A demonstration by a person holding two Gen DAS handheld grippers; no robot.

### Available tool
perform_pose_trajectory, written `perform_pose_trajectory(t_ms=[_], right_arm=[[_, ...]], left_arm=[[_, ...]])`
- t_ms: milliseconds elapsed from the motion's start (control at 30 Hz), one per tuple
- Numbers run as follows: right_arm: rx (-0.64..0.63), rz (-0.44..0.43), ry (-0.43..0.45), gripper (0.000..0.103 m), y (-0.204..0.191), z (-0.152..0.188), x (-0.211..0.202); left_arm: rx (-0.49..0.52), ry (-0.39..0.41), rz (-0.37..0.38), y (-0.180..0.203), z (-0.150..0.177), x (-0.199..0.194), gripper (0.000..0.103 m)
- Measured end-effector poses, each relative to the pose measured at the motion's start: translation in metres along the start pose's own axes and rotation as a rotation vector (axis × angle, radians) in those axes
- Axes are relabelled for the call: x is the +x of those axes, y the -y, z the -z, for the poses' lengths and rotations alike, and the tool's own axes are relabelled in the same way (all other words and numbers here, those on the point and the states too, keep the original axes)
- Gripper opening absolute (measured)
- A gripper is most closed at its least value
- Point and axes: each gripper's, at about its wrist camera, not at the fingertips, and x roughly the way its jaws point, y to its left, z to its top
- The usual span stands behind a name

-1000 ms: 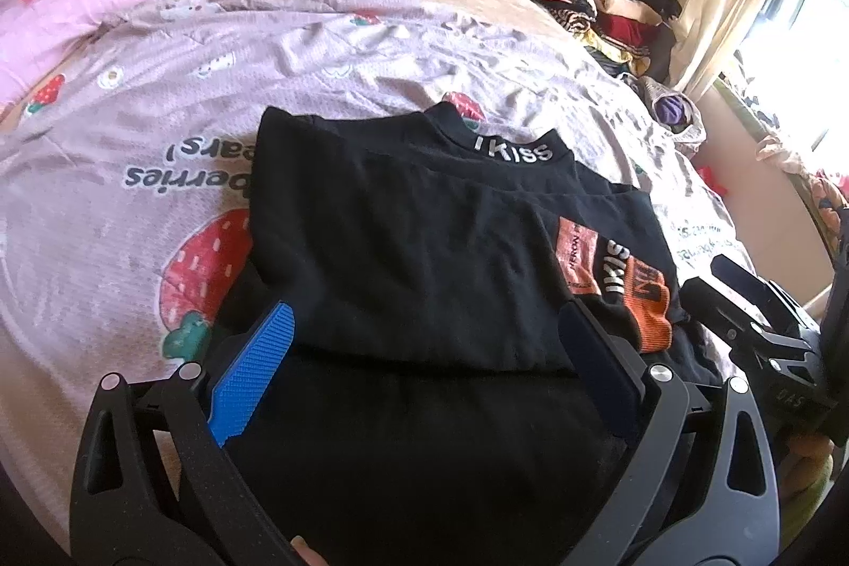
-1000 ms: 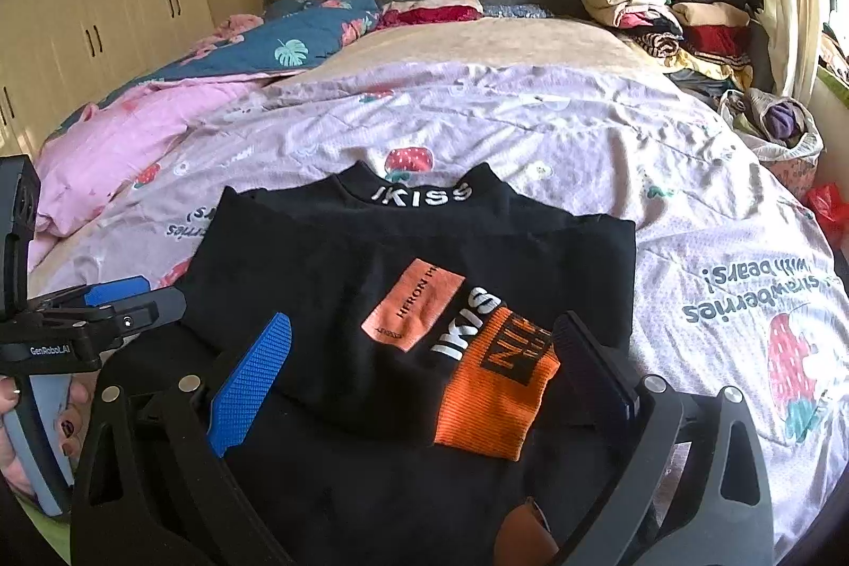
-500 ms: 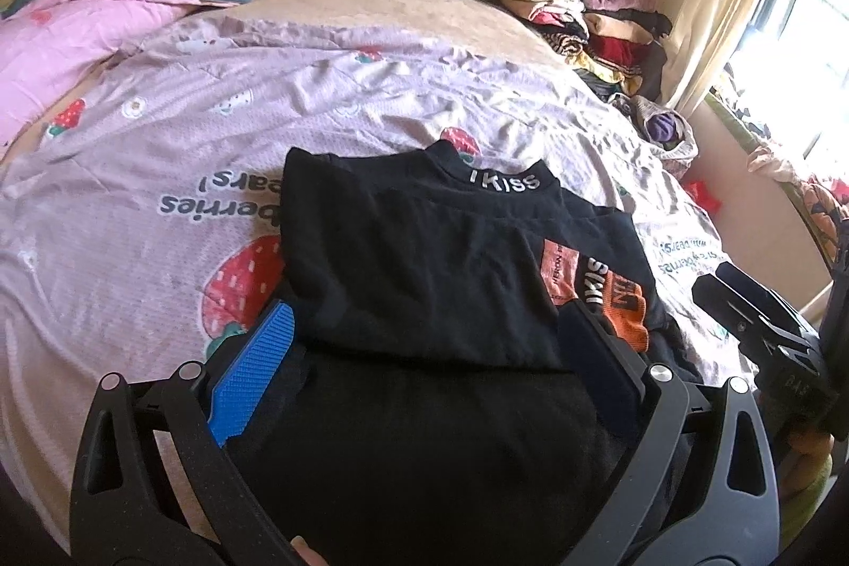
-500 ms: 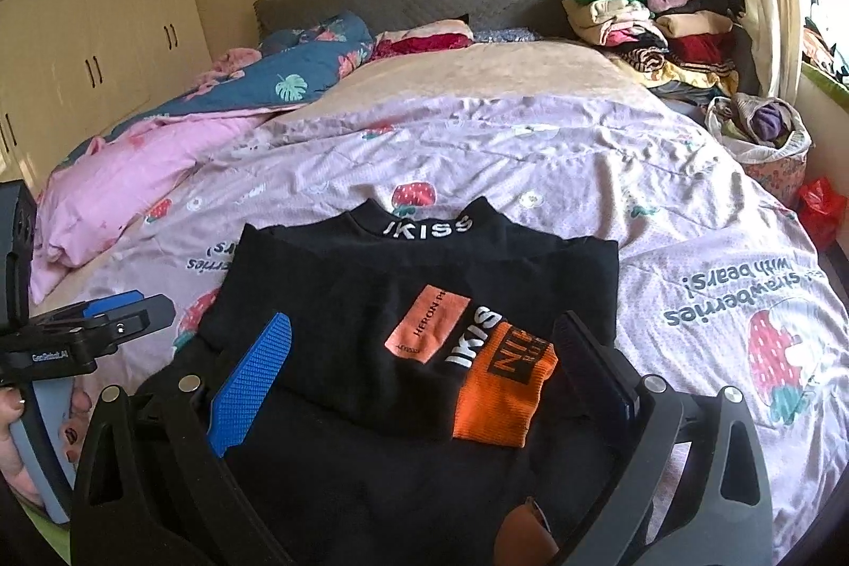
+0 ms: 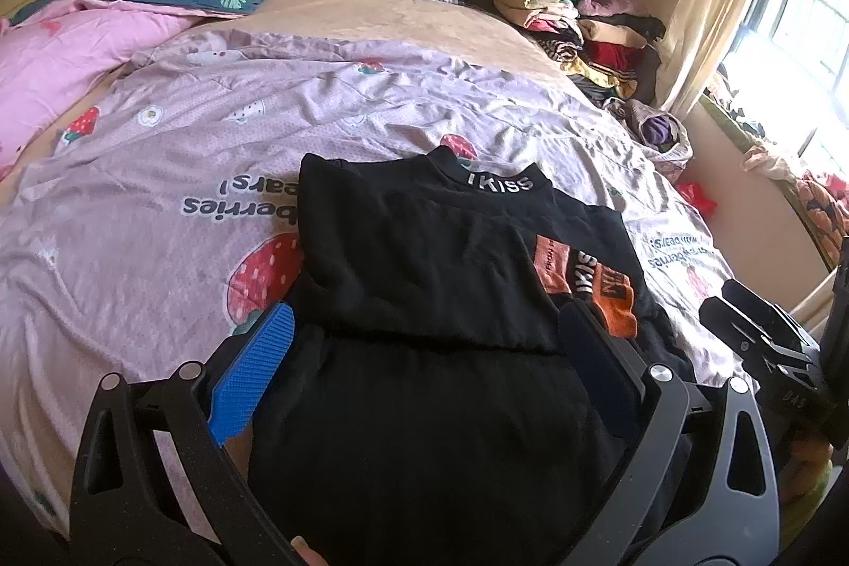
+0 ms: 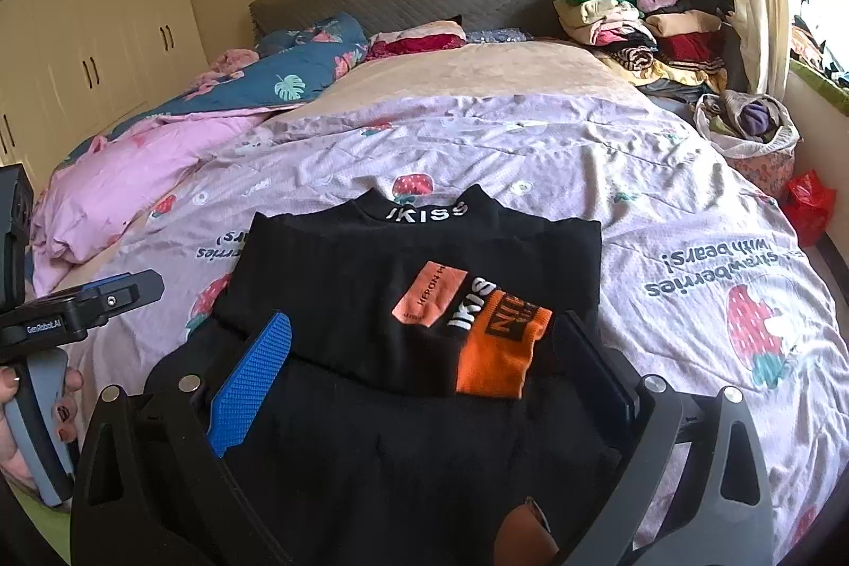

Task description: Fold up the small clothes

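A black sweater (image 5: 424, 258) with "IKISS" on its collar lies flat on the lilac strawberry sheet (image 5: 159, 173), collar away from me. Its sleeves are folded across the chest, and an orange cuff (image 6: 499, 354) rests on top at the right. My left gripper (image 5: 424, 354) hovers open over the lower part of the sweater, its blue pad (image 5: 254, 375) near the left edge. My right gripper (image 6: 424, 364) is open too, over the sweater (image 6: 371, 279) just below the cuff. Neither holds cloth. The hem nearest me is hidden by the gripper frames.
Stacked folded clothes (image 6: 637, 25) fill the bed's far right corner by the grey headboard. A pink quilt (image 6: 132, 173) and blue duvet lie at the far left. A bag of clothes (image 6: 753, 125) and a red bag (image 6: 806, 205) sit beside the bed at right. A hand (image 6: 32, 407) grips the left handle.
Both cameras have drawn back and risen, so the sweater looks smaller and farther off. The sweater itself has not moved, and both grippers stay open.
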Motion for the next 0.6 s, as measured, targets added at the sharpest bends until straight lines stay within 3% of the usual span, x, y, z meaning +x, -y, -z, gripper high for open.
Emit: perform_pose_trajectory(t_ms=[600], right_arm=[[-0.027,0.013,-0.022,0.098,-0.011,0.024,-0.029]], left_arm=[[0.025,-0.006,-0.016,-0.008,0.021,-0.021,0.093]])
